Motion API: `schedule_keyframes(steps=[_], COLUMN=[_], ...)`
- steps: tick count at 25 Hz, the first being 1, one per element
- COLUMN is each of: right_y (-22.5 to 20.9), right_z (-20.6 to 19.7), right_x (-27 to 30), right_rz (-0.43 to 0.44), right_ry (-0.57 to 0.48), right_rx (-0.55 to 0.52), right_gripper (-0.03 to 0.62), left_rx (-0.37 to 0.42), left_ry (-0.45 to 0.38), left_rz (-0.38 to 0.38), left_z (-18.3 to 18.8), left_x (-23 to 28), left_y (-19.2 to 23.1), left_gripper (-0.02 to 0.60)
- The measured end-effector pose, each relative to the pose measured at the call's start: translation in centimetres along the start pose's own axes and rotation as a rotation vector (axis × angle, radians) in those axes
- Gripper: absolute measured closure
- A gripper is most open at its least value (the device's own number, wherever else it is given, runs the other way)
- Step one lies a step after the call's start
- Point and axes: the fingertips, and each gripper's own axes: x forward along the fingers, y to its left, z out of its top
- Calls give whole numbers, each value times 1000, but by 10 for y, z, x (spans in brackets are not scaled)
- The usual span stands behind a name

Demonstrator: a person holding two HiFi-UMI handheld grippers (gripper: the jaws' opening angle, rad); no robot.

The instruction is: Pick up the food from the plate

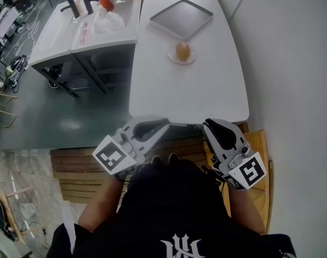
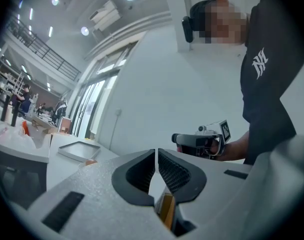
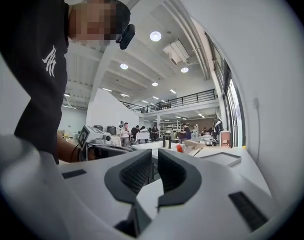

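A brown, rounded piece of food [image 1: 182,50] sits on a small clear plate [image 1: 189,59] in the middle of the white table [image 1: 206,90]. In the left gripper view the food [image 2: 90,161] shows as a small orange bit. Both grippers are held close to the person's body, short of the table's near edge and far from the plate. My left gripper [image 1: 162,122] [image 2: 155,152] is shut with nothing in its jaws. My right gripper [image 1: 208,124] [image 3: 154,153] is also shut and empty. Each gripper view shows the other gripper beside it.
A grey tray [image 1: 180,18] lies beyond the plate, also seen as the tray [image 2: 79,150] [image 3: 222,158]. A second table [image 1: 82,31] on the left carries bottles, plastic bags and a cardboard box. A white wall [image 1: 292,63] runs along the right. Wooden slats [image 1: 77,171] lie under the person.
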Motion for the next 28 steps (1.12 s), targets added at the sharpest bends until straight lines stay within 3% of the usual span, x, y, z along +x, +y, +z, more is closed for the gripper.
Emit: schedule_keyframes(steps=[8, 12, 20, 28], right_y=[17, 11, -16, -76], right_z=[6, 2, -5, -7], right_x=[11, 12, 38, 86], right_rz=[-36, -43, -26, 6], right_ry=[29, 64, 78, 72], right_rx=[-52, -56, -12, 6], right_gripper=[588, 586, 509, 465], left_rx=[-9, 25, 17, 6], left_ry=[-22, 19, 44, 65], left_rz=[-47, -74, -81, -66], left_z=[3, -3, -1, 3], left_x=[-5, 3, 26, 58], left_y=[11, 16, 45, 99], left_gripper=[572, 572, 572, 572])
